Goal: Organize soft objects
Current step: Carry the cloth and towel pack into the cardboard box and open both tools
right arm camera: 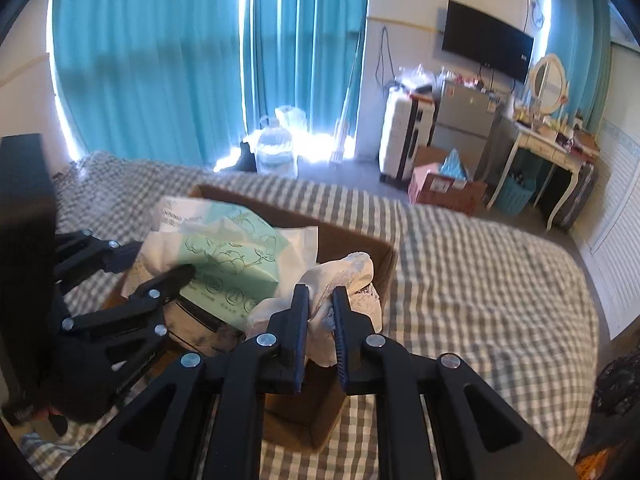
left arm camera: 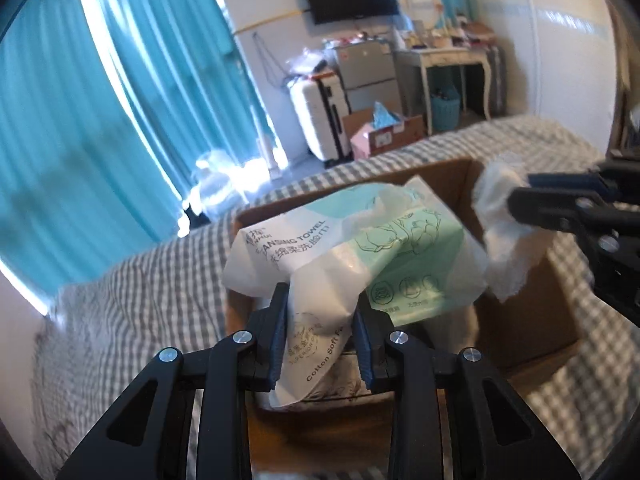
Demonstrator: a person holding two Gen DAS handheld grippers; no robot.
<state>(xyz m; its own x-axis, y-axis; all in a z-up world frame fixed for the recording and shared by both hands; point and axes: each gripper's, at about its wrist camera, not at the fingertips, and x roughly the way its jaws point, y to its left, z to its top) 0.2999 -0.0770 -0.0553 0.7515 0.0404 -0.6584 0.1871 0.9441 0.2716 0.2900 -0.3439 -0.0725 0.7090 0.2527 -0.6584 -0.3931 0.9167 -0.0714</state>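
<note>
Both loads hang over the cardboard box (left arm camera: 520, 320)

Left gripper (left arm camera: 320, 328) pinches only the cotton towel pack's (left arm camera: 360, 240) loose wrapper, which may slip; right gripper (right arm camera: 321, 320) clenches a white cloth (right arm camera: 352, 276).

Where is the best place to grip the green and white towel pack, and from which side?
Grip the towel pack at its loose crimped white end, coming from the near side, as the left claw does now. That flap is thin and pinches flat, while the body is bulky and overhangs the cardboard box.

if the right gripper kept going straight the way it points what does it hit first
Probably the cardboard box, its far wall just beyond the white cloth that the right gripper holds; depth is hard to judge.
</note>
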